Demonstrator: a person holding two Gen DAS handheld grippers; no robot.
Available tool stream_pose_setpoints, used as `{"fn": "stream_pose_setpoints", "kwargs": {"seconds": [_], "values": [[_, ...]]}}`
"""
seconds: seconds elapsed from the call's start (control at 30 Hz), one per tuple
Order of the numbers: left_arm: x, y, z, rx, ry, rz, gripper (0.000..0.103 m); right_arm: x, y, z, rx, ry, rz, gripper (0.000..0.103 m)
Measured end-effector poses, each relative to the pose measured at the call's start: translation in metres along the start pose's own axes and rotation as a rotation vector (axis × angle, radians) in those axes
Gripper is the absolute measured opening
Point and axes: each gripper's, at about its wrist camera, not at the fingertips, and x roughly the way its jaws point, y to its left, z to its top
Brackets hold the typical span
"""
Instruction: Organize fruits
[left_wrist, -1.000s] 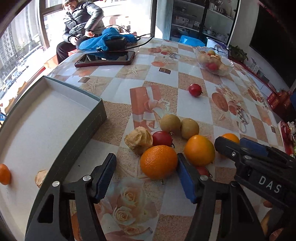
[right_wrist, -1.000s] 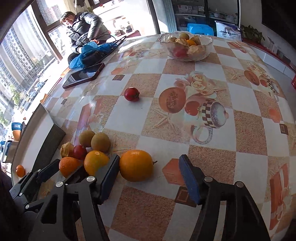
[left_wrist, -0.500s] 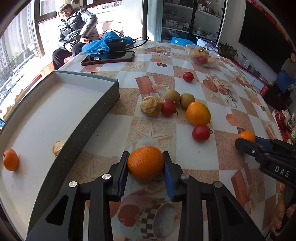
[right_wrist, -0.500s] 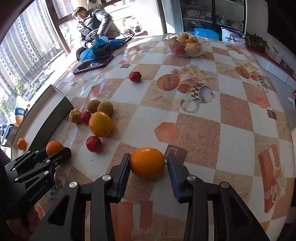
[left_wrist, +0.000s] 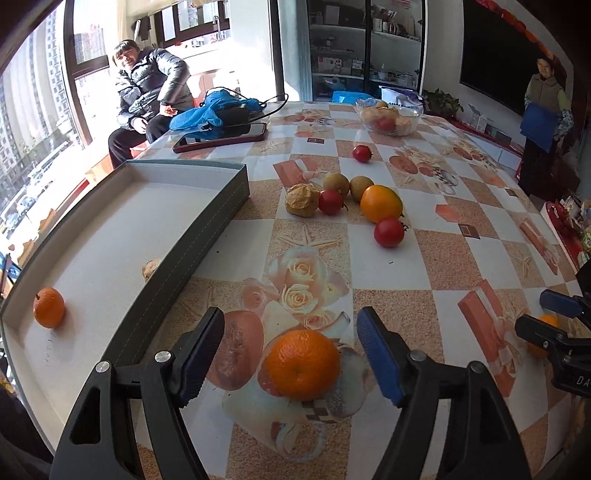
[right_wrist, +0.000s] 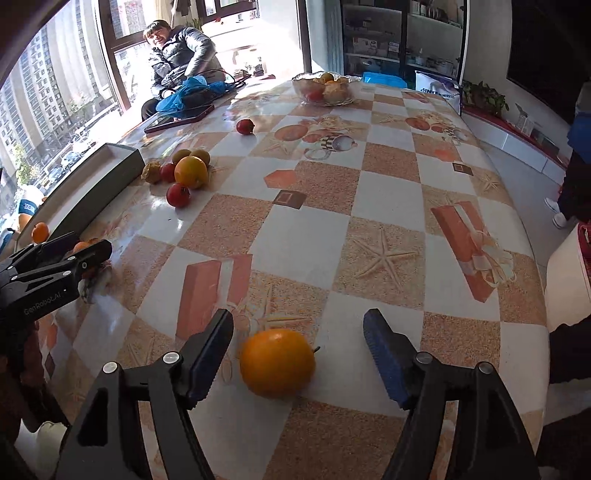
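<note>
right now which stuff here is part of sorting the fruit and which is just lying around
Part of the job:
- orange between the open left tool
- orange fruit between the open right tool
- loose fruit pile
- grey tray
- small orange in it

Lying about:
- phone
- blue cloth
- glass bowl

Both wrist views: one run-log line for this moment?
left gripper: open, mandarin on table between fingers | right gripper: open, orange on table between fingers | tray: one mandarin inside
</note>
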Motion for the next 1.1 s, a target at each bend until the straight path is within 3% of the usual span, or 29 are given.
{"fn": "stream_pose_setpoints", "kwargs": {"seconds": [0.13,0.27,0.4,0.5,0.63,0.8,0.9,1.1], "values": [[0.012,-0.015,0.000,0.031,0.026,0.031,0.078,0.005,0.002,0.002,0.007,-0.009,-0.035,0.074],[0.010,-0.017,-0.007,0.027,-0.006,0.017,0.077,0.000,0.009,-0.010,-0.040,-0.033,-0.058,0.074],[0.014,-0.007,-0.006,-0.030,0.005,-0.019,0.078,-0.010,-0.002,-0.016,-0.005,-0.041,-0.022,0.074],[0.013,-0.007,-0.007,-0.029,-0.001,-0.026,0.078,-0.021,-0.021,-0.022,0.071,-0.031,0.036,0.074],[0.010,-0.007,-0.010,-0.023,-0.016,-0.066,0.078,-0.035,-0.025,-0.035,0.087,-0.022,0.044,0.074],[0.008,-0.002,-0.011,-0.043,-0.022,-0.105,0.078,-0.033,-0.005,-0.052,0.010,-0.045,-0.031,0.074],[0.007,-0.005,-0.011,-0.027,-0.024,-0.101,0.078,-0.032,0.001,-0.056,-0.006,-0.063,-0.080,0.074],[0.007,-0.014,-0.011,0.017,-0.002,-0.059,0.074,-0.035,0.002,-0.062,0.002,-0.073,-0.095,0.074]]}}
